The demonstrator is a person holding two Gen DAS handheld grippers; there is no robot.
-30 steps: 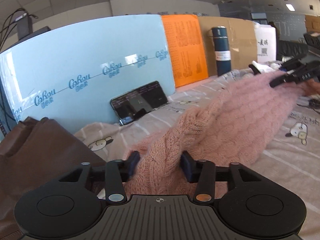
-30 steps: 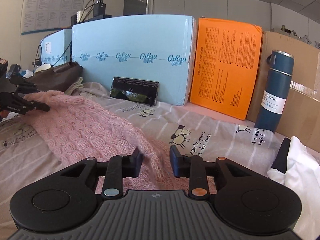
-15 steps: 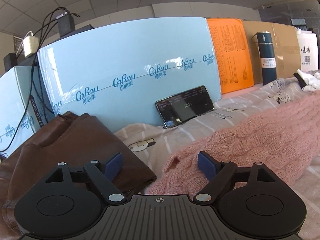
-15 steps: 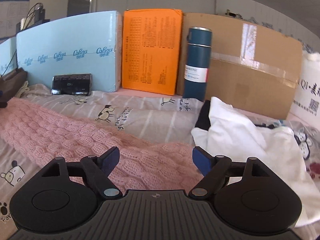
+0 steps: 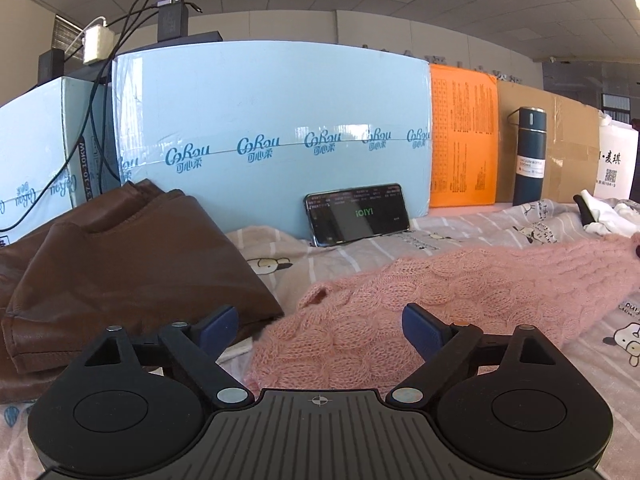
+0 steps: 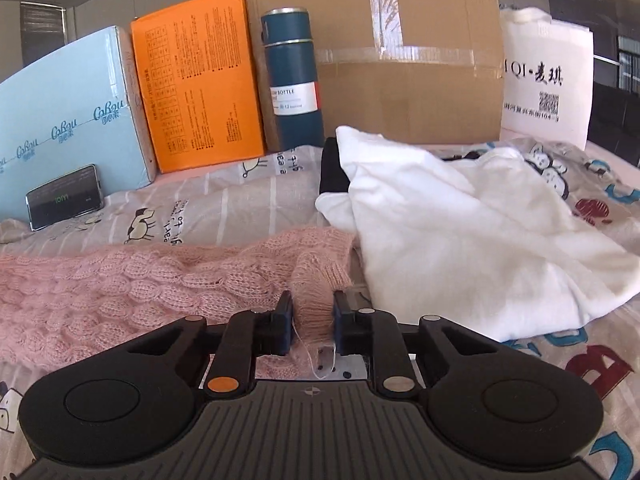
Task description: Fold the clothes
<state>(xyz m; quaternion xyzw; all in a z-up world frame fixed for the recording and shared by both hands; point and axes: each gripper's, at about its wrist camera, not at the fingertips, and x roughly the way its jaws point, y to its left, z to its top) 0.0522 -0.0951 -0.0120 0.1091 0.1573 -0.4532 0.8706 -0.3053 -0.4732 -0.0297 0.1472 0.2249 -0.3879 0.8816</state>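
Left gripper (image 5: pixel 318 330) spread wide, gripping nothing, its 2 fingers straddling one end of the pink knitted sweater (image 5: pixel 460 280), which stretches across the cartoon-print bedsheet (image 5: pixel 500 220). Right gripper (image 6: pixel 313 326) pinched tight on the sweater's other end, right beside the white garment (image 6: pixel 460 232). Brown leather garment (image 5: pixel 120 264) lies at the sheet's left edge.

A cartoon-print bed (image 6: pixel 224 208) carries a pink sweater (image 6: pixel 120 280) at 9 o'clock, a white garment (image 6: pixel 460 232) at 3, and a brown leather garment (image 5: pixel 120 264).
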